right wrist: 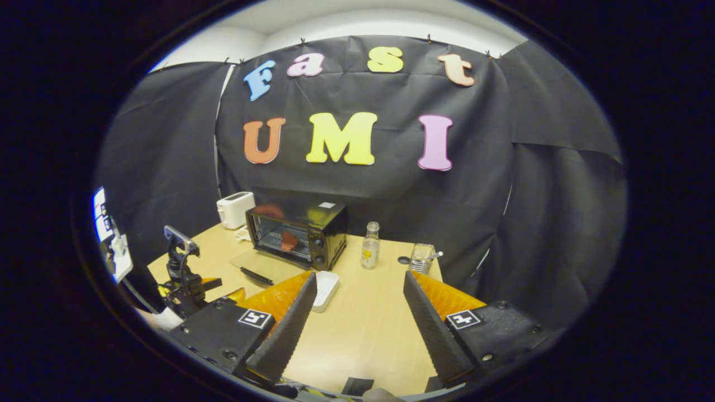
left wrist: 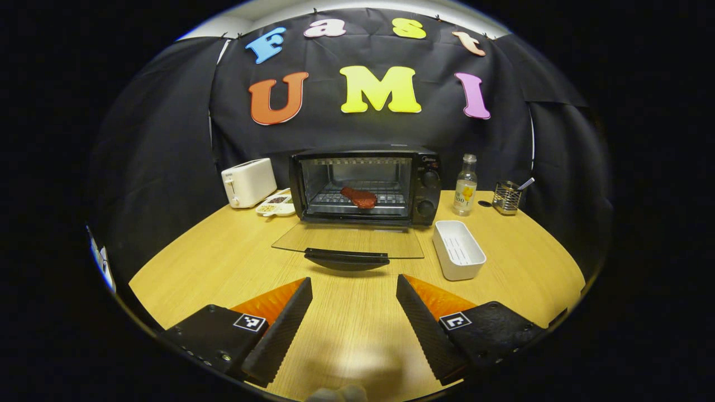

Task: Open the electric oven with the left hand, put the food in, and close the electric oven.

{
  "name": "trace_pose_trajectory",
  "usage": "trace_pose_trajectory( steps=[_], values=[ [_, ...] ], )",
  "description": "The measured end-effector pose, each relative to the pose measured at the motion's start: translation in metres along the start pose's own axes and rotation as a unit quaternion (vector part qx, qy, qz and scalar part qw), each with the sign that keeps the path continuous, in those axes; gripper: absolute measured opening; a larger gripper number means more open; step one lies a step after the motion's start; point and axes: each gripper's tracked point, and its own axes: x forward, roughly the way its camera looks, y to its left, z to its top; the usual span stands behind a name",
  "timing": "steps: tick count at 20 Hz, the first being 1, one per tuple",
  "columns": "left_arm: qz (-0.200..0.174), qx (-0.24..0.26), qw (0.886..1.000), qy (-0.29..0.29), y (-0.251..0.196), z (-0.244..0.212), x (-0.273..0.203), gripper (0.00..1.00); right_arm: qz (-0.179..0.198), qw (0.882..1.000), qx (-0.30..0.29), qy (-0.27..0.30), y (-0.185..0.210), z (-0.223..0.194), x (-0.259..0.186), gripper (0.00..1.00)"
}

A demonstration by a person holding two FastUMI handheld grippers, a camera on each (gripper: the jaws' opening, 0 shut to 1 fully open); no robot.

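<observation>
The black electric oven [left wrist: 366, 184] stands at the back of the wooden table with its glass door [left wrist: 349, 241] folded down flat. A reddish piece of food [left wrist: 359, 197] lies on the rack inside. My left gripper [left wrist: 354, 290] hovers open over the table, a short way in front of the door's black handle [left wrist: 346, 259]. In the right gripper view the oven [right wrist: 299, 231] is farther off to the left, and my right gripper [right wrist: 360, 285] is open and holds nothing, raised above the table. The other hand-held gripper [right wrist: 181, 279] shows at the left.
A white rectangular tray [left wrist: 459, 249] lies right of the door. A white toaster [left wrist: 248, 182] and a small snack dish [left wrist: 276, 205] sit left of the oven. A clear bottle [left wrist: 465, 186] and a wire holder [left wrist: 506, 197] stand to its right.
</observation>
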Motion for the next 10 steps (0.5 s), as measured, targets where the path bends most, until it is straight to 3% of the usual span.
trace_pose_trajectory(
  steps=[6,10],
  values=[
    [-0.027,0.021,0.999,0.037,0.01,-0.022,0.077,0.97,-0.054,0.998,0.033,0.03,0.016,0.009,0.017,0.99],
    [-0.034,0.021,0.997,0.063,0.02,-0.041,0.099,0.97,-0.065,0.997,0.038,0.036,0.036,0.016,0.026,0.99]
  ],
)
